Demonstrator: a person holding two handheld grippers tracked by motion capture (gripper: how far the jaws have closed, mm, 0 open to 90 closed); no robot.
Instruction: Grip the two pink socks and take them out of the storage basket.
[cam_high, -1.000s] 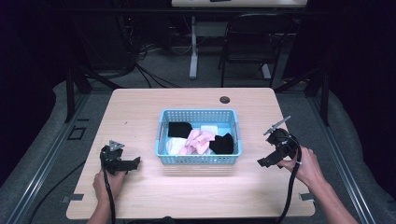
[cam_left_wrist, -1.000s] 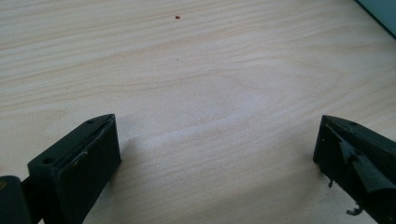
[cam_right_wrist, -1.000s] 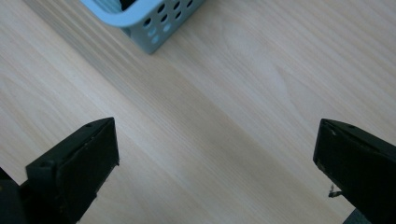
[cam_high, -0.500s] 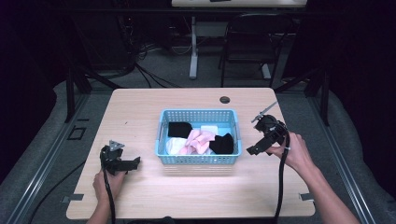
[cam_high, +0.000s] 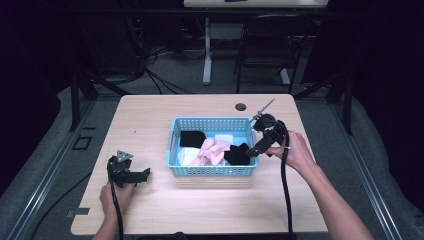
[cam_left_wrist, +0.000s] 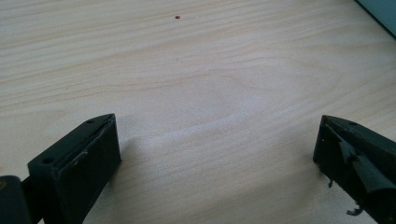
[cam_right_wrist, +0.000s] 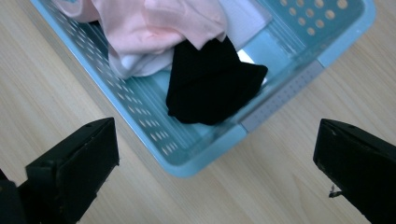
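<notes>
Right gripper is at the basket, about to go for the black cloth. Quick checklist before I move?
1. Right gripper jaws open: ok.
2. Black cloth exposed at the corner of the blue basket: ok.
3. Pink cloth clear of it: not ok, overlaps its top edge.
4. Jaws past the basket rim: not ok, they straddle the corner.
5. Left gripper open, apart on the table: ok.

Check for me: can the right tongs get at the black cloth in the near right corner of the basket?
Probably yes. The right tongs are open at the basket rim, and the black cloth lies uncovered on top, nothing between.
</notes>
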